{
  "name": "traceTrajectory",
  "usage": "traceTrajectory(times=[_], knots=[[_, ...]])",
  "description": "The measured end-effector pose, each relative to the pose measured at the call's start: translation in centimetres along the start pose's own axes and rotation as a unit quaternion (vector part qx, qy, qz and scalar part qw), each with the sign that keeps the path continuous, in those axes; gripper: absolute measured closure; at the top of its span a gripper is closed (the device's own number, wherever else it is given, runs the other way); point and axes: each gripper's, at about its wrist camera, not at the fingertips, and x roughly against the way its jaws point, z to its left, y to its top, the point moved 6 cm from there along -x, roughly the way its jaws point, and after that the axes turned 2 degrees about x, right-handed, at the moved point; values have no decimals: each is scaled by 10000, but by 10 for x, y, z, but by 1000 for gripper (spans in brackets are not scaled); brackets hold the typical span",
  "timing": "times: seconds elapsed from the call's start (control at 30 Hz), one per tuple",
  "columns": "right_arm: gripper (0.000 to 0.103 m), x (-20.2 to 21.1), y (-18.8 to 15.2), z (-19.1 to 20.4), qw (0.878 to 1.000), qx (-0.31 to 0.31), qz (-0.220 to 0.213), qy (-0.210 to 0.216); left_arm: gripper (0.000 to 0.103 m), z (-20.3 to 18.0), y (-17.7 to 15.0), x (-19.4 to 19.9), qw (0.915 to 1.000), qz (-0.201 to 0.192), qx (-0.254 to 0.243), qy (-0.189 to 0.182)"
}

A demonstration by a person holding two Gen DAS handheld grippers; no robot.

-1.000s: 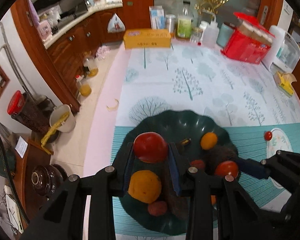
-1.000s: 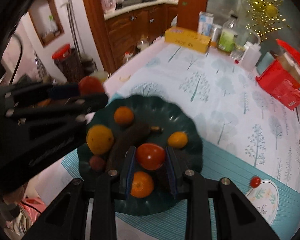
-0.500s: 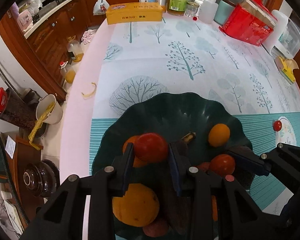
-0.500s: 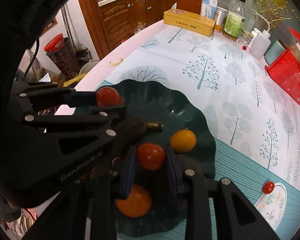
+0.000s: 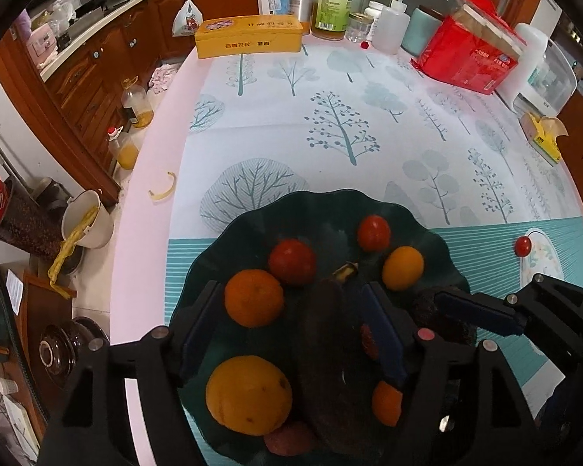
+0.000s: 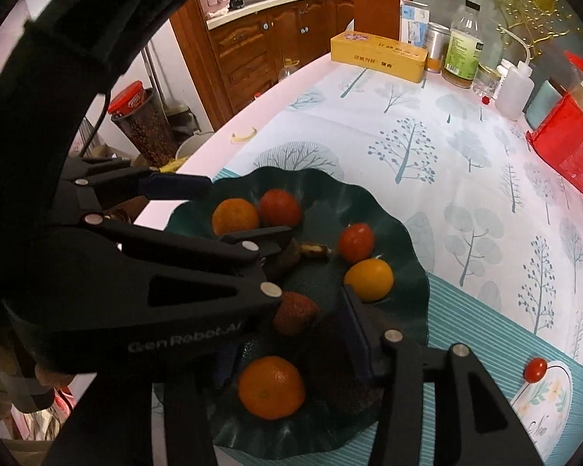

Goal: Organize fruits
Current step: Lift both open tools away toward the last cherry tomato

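Both claws, left claw (image 5: 291,334) and right claw (image 6: 287,334), are hovering spread wide and empty over the green plate (image 5: 322,202), fruit gathered inside.

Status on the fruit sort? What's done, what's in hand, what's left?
Done: two tomatoes, oranges and the dark banana lie in the green plate. In hand: nothing; left gripper and right gripper are open over the plate. Left: a cherry tomato sits on the tablecloth outside the plate.
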Motion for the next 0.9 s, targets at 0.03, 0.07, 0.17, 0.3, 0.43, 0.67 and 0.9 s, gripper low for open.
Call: traceTrajectory(times=[0.03, 0.07, 0.17, 0.3, 0.43, 0.67, 0.9], knots=[[54, 2, 0, -1, 10000, -11, -19, 15, 31, 0, -1, 3, 10000, -6, 16, 15], [54, 4, 0, -1, 10000, -22, -37, 39, 31, 0, -2, 5, 10000, -16, 36, 24], [54, 11, -1, -2, 9999, -26, -91, 63, 30, 0, -6, 15, 10000, -55, 42, 50], [54, 19, -3, -2, 9998, 4, -174, 66, 30, 0, -11, 28, 9998, -119, 34, 125], [54, 27, -7, 1, 9997, 17, -233, 63, 29, -1, -18, 42, 9997, -194, 37, 162], [54, 44, -20, 4, 9993, 56, -362, 44, 24, -11, -33, 58, 9994, -225, -37, 253], [54, 58, -46, -4, 9990, -77, -444, 1, 23, -37, -49, 72, 9990, -216, -291, 252]])
